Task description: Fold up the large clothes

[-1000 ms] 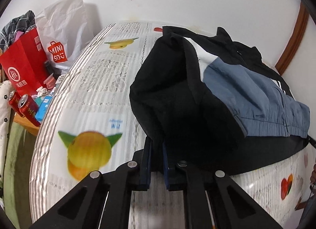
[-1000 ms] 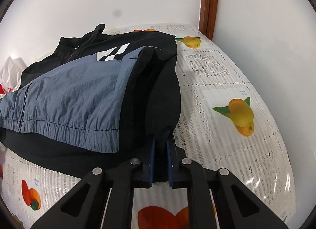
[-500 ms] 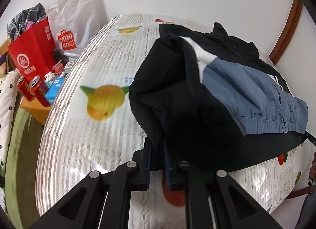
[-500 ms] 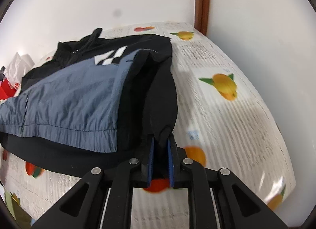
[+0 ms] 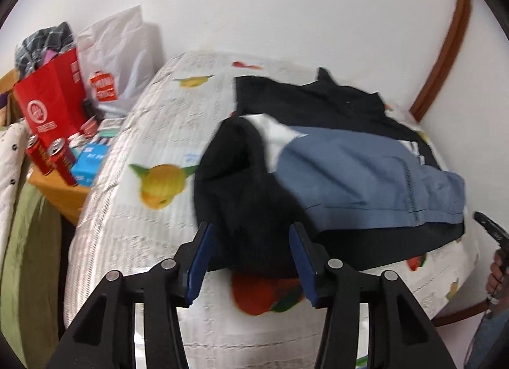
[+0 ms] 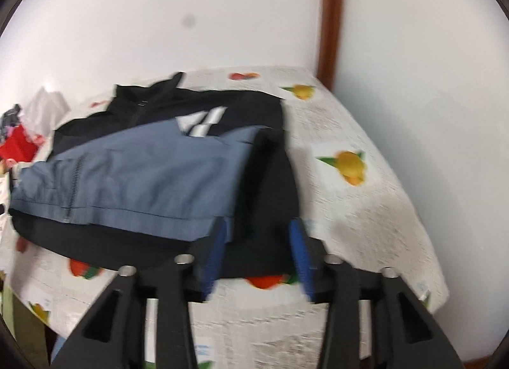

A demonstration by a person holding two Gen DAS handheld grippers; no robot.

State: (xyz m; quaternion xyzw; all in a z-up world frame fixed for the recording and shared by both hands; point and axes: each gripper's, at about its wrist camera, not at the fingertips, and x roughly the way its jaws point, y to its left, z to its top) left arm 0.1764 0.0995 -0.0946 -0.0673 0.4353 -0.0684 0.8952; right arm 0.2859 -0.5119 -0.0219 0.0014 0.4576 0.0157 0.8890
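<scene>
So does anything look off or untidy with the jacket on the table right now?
Nothing damaged or spilled. The jacket lies folded on the table, but its black sleeves bunch unevenly at the near edge, between the opening left gripper and right gripper.

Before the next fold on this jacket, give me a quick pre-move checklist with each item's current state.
1. Left gripper free of the jacket: ok, jaws opening, pads off the cloth.
2. Right gripper free: ok, jaws opening, black cloth loose between them.
3. Sleeves folded in over the body: ok.
4. Jacket fully on the table: ok.
5. Hem flat: cannot tell, blurred.
</scene>
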